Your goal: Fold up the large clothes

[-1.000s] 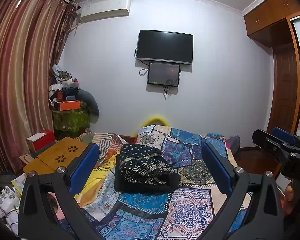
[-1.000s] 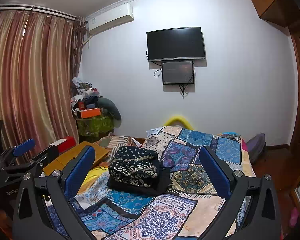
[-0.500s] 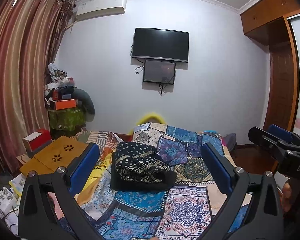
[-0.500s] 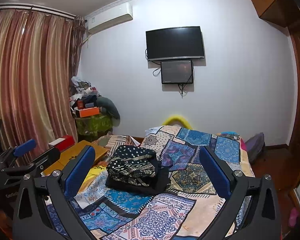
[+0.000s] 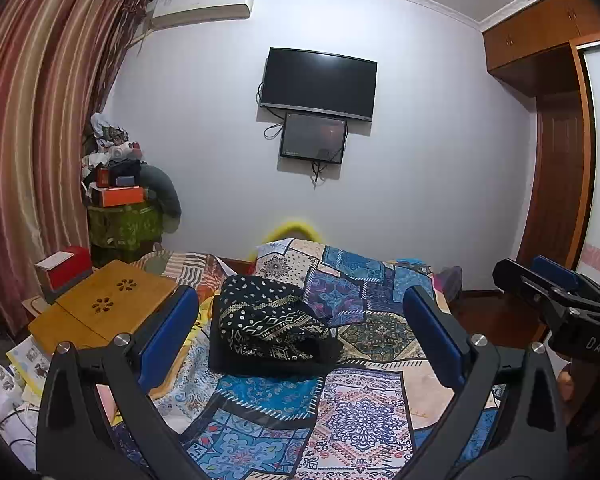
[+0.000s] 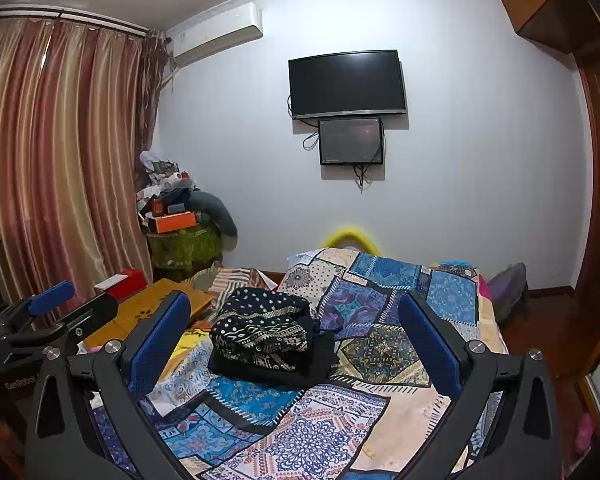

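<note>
The black patterned garment (image 5: 270, 322) lies bundled on the bed (image 5: 364, 412), straight ahead of and below both tools, well apart from each. The left tool (image 5: 300, 336) and right tool (image 6: 296, 336) both hang released, holding nothing (jaws spread wide). The bundle's long axis runs crosswise; it sits slightly left of each tool's centre, so neither looks clearly nearer.

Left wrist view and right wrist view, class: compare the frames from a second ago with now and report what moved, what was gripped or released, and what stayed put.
Little changed. The left hand-held gripper drifted slightly, so the TV and folded black patterned garment shifted in its view. Nothing was gripped or released. The right hand-held gripper is as open and empty as before, and the garment lies in the same spot on the patchwork bedspread.
</note>
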`<state>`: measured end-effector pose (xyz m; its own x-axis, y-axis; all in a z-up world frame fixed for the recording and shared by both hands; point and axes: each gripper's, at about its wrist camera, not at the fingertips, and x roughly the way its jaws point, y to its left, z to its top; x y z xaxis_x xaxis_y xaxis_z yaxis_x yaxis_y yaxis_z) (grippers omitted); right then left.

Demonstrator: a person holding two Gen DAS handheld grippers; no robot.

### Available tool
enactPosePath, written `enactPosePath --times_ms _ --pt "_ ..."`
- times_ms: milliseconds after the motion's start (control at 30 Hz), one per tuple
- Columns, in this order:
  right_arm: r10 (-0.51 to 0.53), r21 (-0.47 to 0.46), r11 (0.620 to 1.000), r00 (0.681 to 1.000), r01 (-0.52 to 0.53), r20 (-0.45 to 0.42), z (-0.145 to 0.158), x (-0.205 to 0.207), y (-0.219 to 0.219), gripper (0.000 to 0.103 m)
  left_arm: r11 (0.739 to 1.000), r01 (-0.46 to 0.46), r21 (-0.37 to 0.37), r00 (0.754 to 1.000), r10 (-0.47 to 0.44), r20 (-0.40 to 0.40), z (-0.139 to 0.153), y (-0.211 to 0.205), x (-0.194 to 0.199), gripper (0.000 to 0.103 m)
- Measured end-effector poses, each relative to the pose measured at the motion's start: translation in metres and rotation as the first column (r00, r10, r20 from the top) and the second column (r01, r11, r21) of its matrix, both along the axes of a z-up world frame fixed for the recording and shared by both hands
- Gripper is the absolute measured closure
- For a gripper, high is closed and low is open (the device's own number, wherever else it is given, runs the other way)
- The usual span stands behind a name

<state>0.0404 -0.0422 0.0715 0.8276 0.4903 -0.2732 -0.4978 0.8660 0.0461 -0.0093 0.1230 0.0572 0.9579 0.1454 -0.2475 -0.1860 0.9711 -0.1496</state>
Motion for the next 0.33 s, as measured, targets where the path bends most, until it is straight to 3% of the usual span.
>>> enactPosePath --times_ms 333 --pt "-0.001 -0.009 1.000 1.000 0.001 -0.011 -0.0018 0.0020 0.0019 0.000 1.000 0.008 0.003 1.000 -0.008 -0.008 -0.0041 -0.0018 0.0013 0.000"
